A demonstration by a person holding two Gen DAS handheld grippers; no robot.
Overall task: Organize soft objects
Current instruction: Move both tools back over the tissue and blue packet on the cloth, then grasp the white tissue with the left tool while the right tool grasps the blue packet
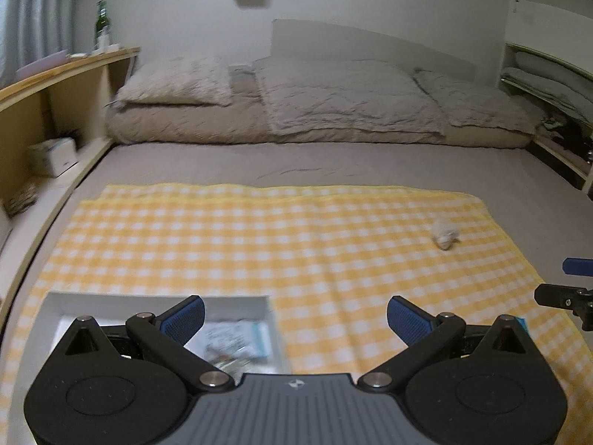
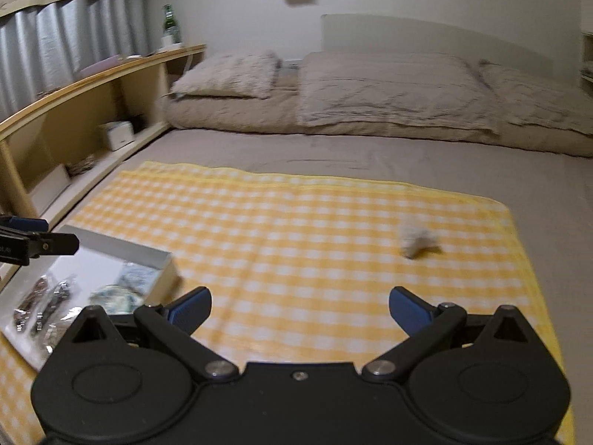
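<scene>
A small pale crumpled soft object [image 1: 444, 236] lies on the yellow checked cloth [image 1: 259, 244] toward its right side; it also shows in the right wrist view [image 2: 415, 241]. A white open box [image 1: 237, 302] holding several packets sits at the cloth's near left, also in the right wrist view [image 2: 163, 259]. My left gripper [image 1: 295, 318] is open and empty above the box's right edge. My right gripper [image 2: 299, 309] is open and empty above the cloth, well short of the soft object.
The cloth lies on a grey bed [image 2: 370, 155] with pillows and a folded duvet [image 2: 389, 92] at the far end. A wooden shelf unit [image 2: 92, 100] runs along the left side. A green bottle [image 2: 169, 24] stands on it.
</scene>
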